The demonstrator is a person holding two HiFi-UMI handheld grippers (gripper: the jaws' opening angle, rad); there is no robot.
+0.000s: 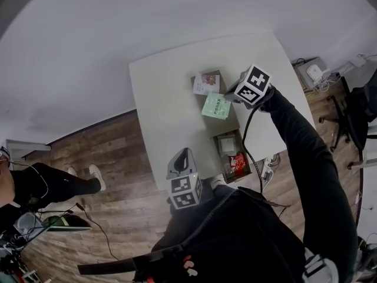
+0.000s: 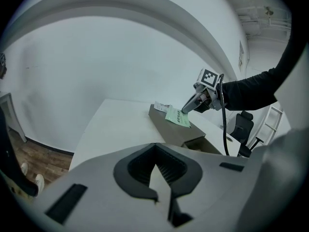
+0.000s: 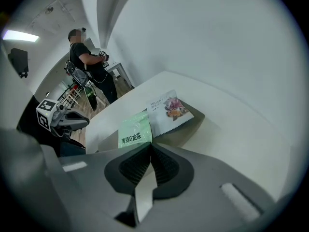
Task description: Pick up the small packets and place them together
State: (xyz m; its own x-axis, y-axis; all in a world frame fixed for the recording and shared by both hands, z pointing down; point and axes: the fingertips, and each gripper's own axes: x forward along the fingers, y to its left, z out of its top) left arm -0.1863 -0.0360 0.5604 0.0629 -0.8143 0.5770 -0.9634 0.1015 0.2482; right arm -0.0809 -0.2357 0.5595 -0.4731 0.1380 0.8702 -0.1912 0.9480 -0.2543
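- Two packets lie together at upper centre of the head view: a white packet [image 1: 206,83] with a picture print and, just below it, a green packet [image 1: 216,106]. Both rest on a long brown box [image 1: 233,124] on the white table [image 1: 159,99]. A red packet [image 1: 238,164] sits in the box's open end, lower in the frame, well apart from the pair.
- Head view, tongs: the right gripper [image 1: 231,97] meets the green packet's right edge. The left gripper [image 1: 182,157] hangs over the table's lower edge, clear of every packet.
- Left gripper view: its own jaws are clenched together with nothing between them. At centre right, the other tong's tip sits on the green packet's far corner.
- Right gripper view: jaws closed, with the green packet's near edge running into them; read as pinched. The white packet lies just beside it, upper right.
- Judgement: the step in hand is setting the green packet down next to the white one. Next move calls for releasing it, backing off without dragging it, then fetching the red packet.
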